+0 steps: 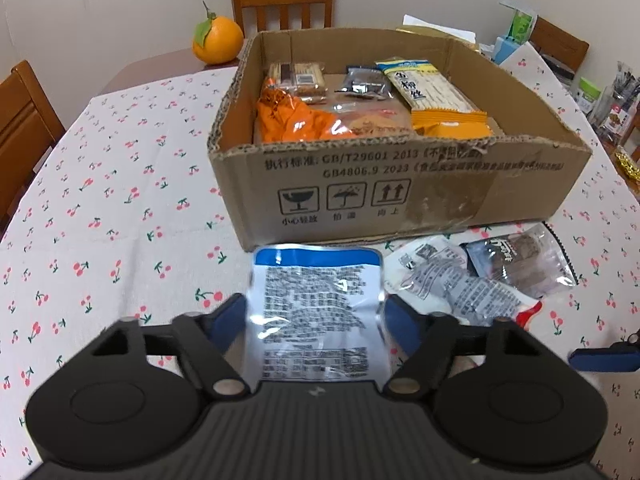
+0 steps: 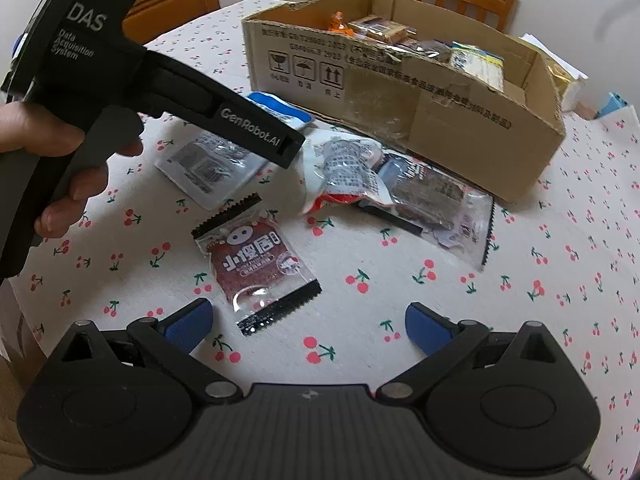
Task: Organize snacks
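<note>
Could slip: slick blue-topped packet (image 1: 316, 312) caught only at its edges by the left claw (image 1: 316, 314), pads apparently pressing, jaws about half closed. Sits low centre of the frame, just short of the box (image 1: 400, 184). Right claw (image 2: 308, 322) wide, empty, red packet (image 2: 256, 264) just ahead on the surface (image 2: 400, 280)

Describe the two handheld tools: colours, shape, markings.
Both are matte black with blue finger pads, ribbed centre housing and two round side discs. The left tool shows white "DAS Data Acquisition System" and "GenRobot.AI" lettering in the right view. The right tool looks the same. No cables or sleeves visible.
</note>
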The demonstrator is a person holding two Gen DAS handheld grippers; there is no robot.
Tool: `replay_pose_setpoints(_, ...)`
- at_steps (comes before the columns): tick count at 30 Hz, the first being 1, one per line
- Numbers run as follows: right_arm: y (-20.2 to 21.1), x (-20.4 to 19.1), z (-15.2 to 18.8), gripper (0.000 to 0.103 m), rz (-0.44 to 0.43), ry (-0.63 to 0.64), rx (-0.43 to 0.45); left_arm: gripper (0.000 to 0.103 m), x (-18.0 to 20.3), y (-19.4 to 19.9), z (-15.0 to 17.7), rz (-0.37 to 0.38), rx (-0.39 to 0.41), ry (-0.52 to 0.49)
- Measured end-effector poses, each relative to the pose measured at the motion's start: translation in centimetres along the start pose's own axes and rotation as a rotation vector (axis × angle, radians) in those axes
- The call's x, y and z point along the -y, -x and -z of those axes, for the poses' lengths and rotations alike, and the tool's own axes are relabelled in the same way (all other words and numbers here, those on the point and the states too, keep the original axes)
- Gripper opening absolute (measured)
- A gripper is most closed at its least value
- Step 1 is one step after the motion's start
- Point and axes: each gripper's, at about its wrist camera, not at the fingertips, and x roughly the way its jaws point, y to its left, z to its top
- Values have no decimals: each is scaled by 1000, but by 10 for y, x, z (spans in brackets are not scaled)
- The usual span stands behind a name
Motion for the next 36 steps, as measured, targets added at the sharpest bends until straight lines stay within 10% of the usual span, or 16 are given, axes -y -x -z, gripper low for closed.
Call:
replay_pose_setpoints(10, -12, -16, -20, 101, -87, 139, 23, 73, -10, 2, 1, -17, -24, 8)
replay_pose_setpoints(19, -4, -34, -28, 63, -143, 232, 19, 73, -10, 3, 2, -23, -16, 8)
replay_pose_setpoints(36, -1, -32, -25, 52, -108, 177, 44, 75, -9, 9, 6, -36, -16, 16)
